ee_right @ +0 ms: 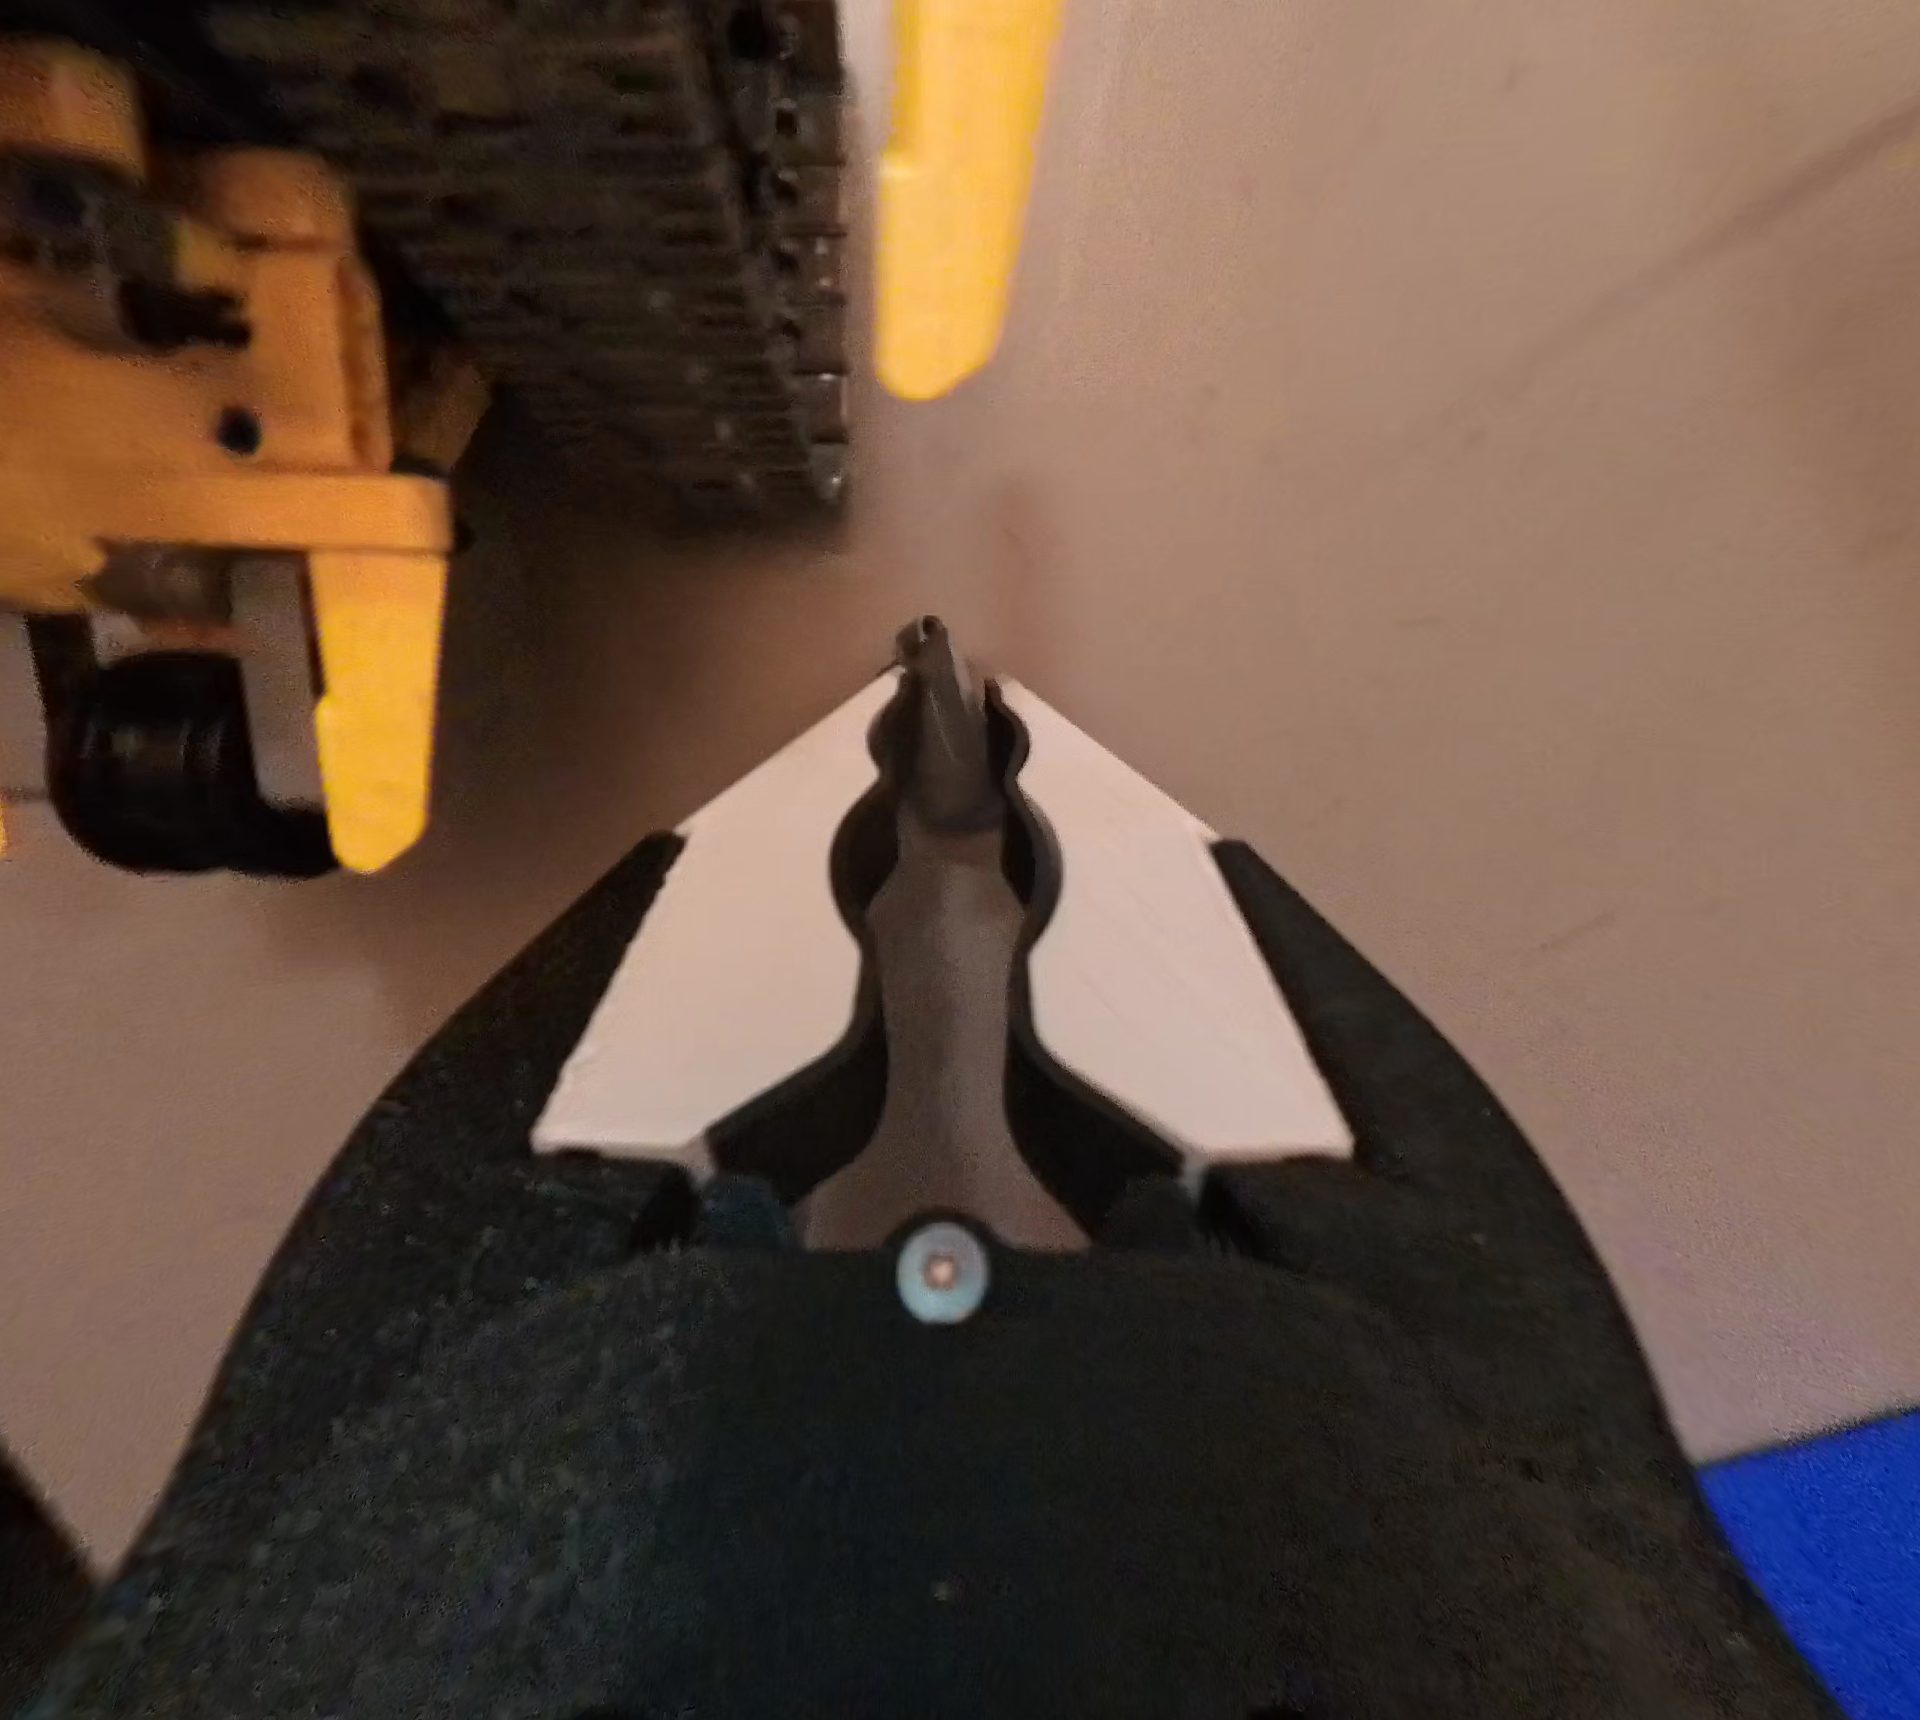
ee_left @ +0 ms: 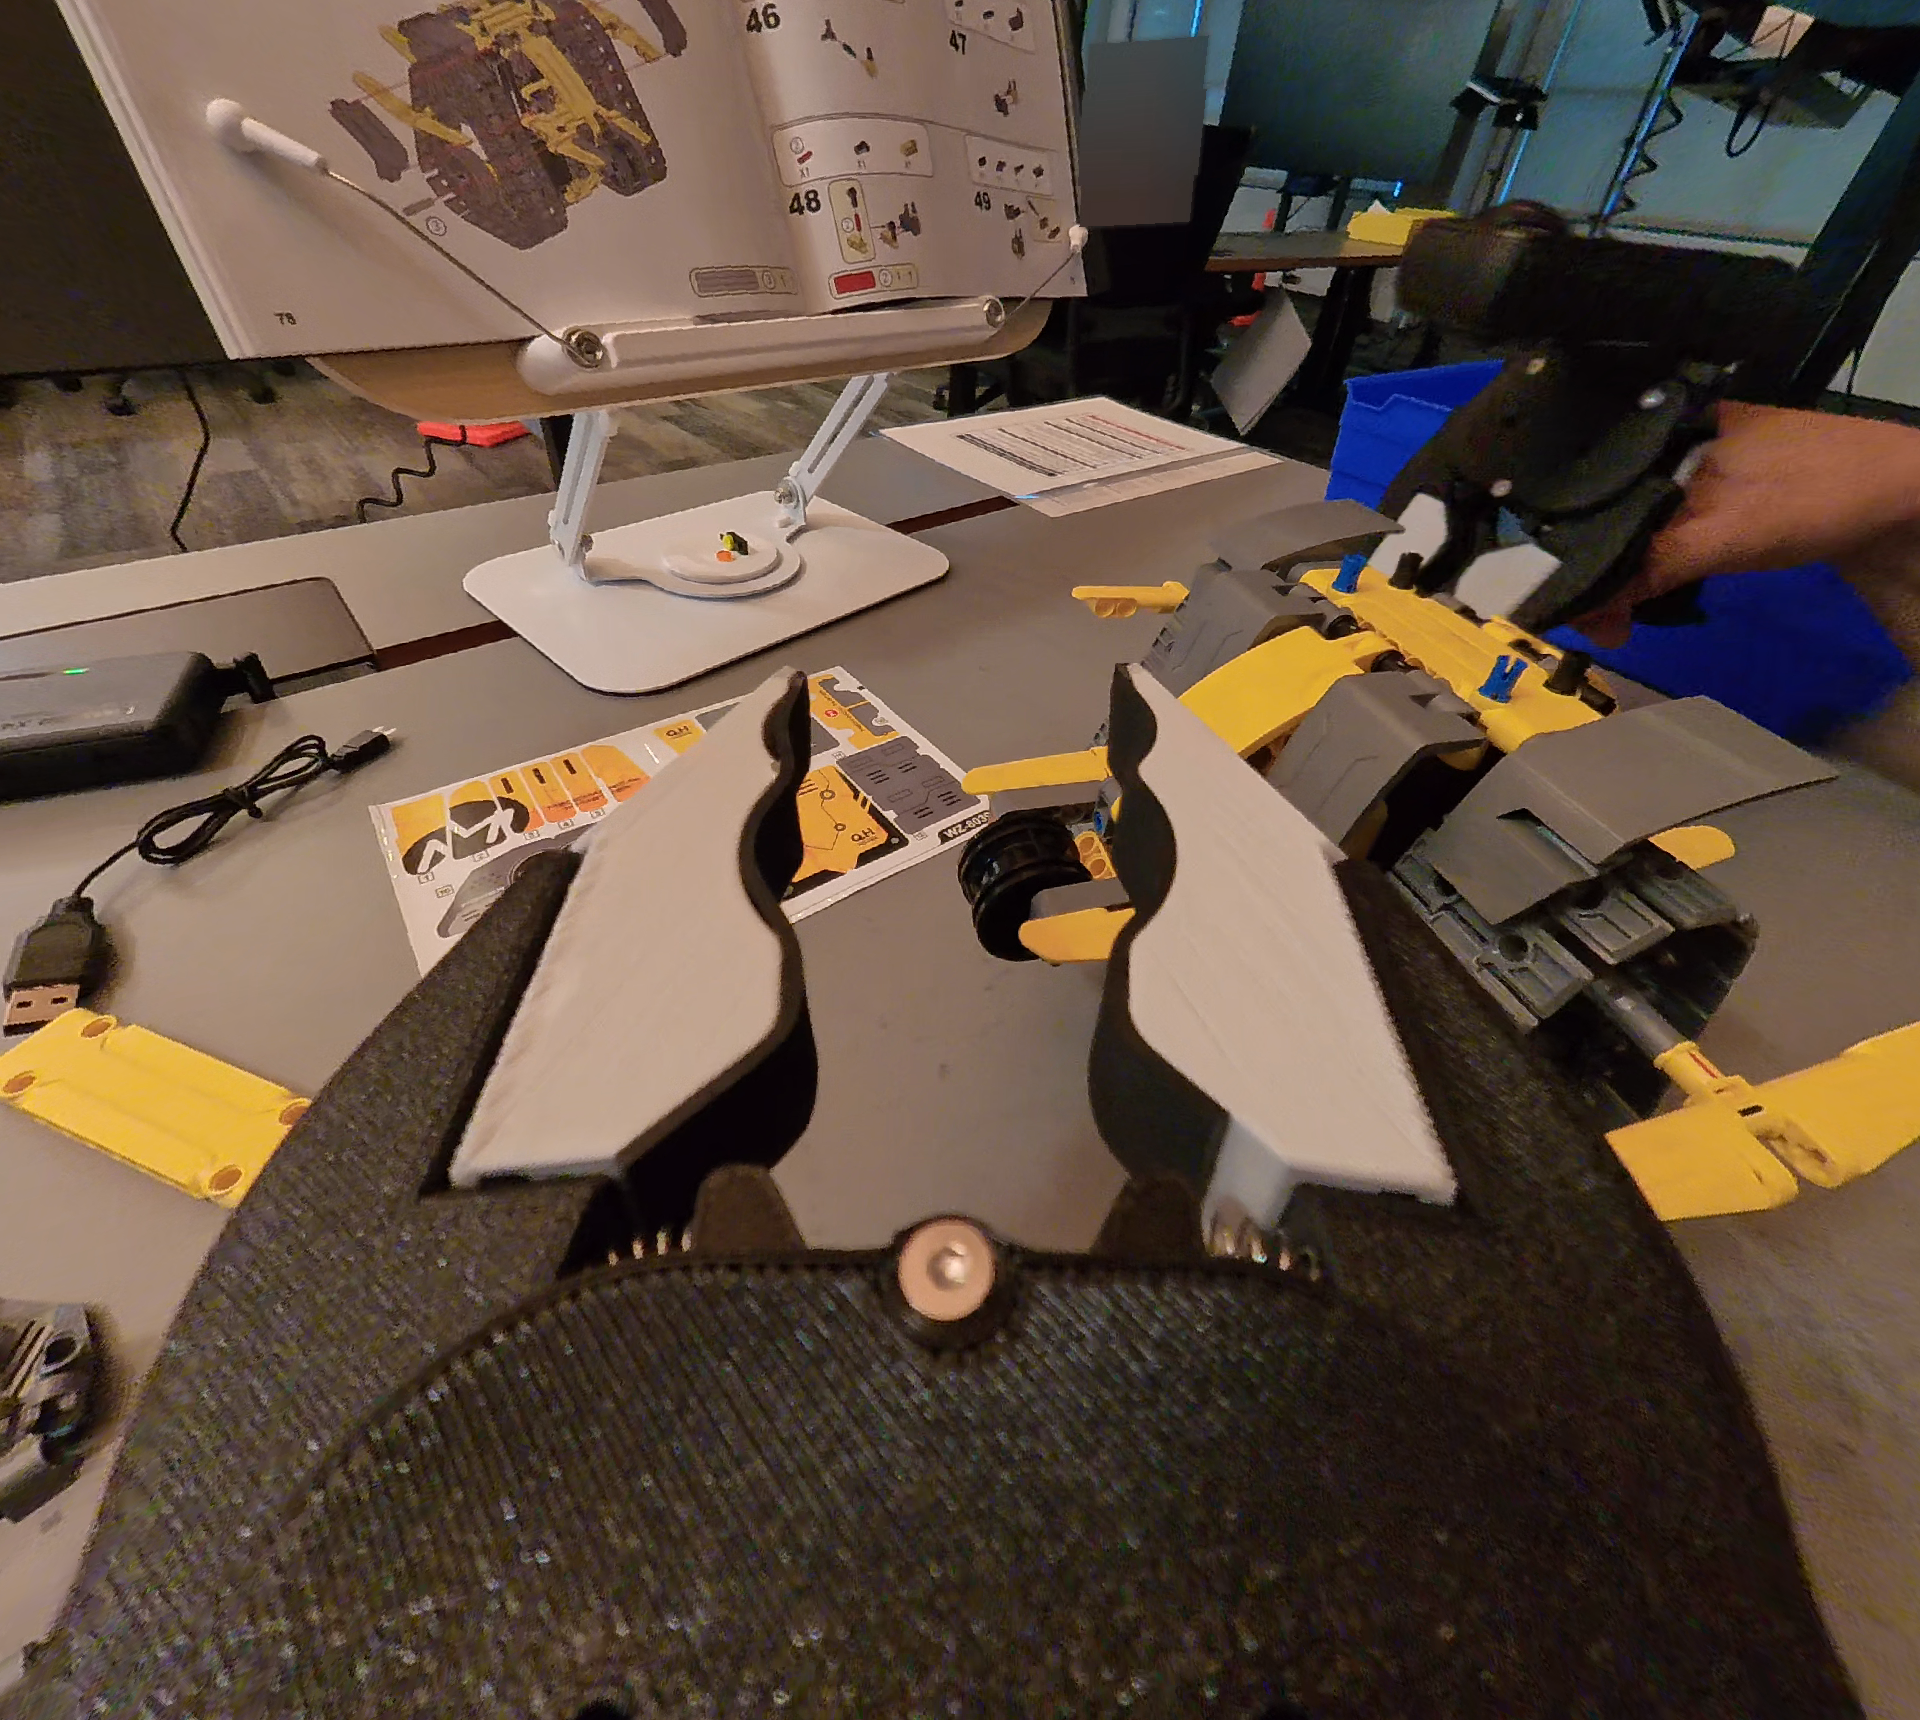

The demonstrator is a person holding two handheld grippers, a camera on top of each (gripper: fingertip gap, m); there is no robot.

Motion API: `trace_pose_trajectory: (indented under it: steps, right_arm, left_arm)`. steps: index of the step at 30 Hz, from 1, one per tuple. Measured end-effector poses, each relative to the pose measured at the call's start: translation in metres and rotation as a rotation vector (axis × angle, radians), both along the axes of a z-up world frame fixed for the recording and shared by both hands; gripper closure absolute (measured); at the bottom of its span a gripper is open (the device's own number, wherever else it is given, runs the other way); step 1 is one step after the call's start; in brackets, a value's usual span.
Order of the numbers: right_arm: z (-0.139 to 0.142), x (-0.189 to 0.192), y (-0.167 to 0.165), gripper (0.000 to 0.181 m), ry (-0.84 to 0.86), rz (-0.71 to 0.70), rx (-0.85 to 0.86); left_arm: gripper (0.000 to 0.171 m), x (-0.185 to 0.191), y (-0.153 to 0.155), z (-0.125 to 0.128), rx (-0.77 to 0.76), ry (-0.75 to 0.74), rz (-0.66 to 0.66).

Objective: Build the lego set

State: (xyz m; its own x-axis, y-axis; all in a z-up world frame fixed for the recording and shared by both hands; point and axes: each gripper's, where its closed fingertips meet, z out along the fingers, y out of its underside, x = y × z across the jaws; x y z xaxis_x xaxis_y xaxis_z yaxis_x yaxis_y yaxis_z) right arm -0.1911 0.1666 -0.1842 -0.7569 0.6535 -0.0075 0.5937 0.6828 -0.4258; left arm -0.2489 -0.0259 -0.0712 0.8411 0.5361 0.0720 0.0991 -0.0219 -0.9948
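Right wrist view: right gripper (ee_right: pixel 940 683) pinching (firmly) a grey pin (ee_right: pixel 935 735).

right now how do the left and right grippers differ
The left gripper stands open with nothing between its fingers; the right gripper is shut on a small dark pin. The left sits low beside the model, near its black wheel; the right points down at bare table next to the model. Both have pale fingers with wavy dark pads.

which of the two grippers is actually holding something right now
The right gripper: its fingers pinch a small dark grey pin. The left gripper is open and empty.
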Motion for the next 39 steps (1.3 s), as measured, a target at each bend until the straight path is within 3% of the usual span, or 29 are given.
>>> trace_pose_trajectory:
  steps: [7, 10, 13, 16, 20, 23, 34, 39]
  right_arm:
    - [-0.003, -0.011, 0.011, 0.143, -0.118, -0.267, -0.208]
    - [0.010, -0.020, 0.015, 0.140, -0.018, -0.270, -0.265]
    - [0.032, -0.015, 0.011, 0.137, 0.137, -0.164, -0.306]
    - [0.037, -0.003, 0.008, 0.136, 0.313, -0.006, -0.217]
    - [0.023, 0.001, 0.013, 0.144, 0.520, 0.167, 0.119]
    - [0.016, 0.005, 0.010, 0.144, 0.558, 0.238, 0.248]
    - [0.001, 0.006, 0.010, 0.153, 0.547, 0.269, 0.309]
    - [0.002, -0.004, 0.017, 0.158, 0.536, 0.174, 0.280]
  left_arm:
    - [0.115, 0.000, 0.001, -0.001, 0.004, -0.012, -0.006]
    - [0.115, 0.000, 0.002, -0.002, -0.003, -0.009, -0.007]
    - [0.115, 0.000, 0.001, -0.003, -0.007, -0.005, -0.002]
    - [0.115, 0.000, 0.001, -0.002, 0.002, -0.014, -0.006]
    - [0.115, 0.002, 0.003, -0.004, -0.002, -0.017, -0.017]
    - [0.115, 0.001, 0.003, -0.004, -0.017, -0.004, -0.010]
    - [0.115, -0.001, 0.001, -0.003, -0.003, -0.012, -0.006]
    - [0.115, 0.000, 0.002, -0.003, -0.007, -0.006, -0.007]
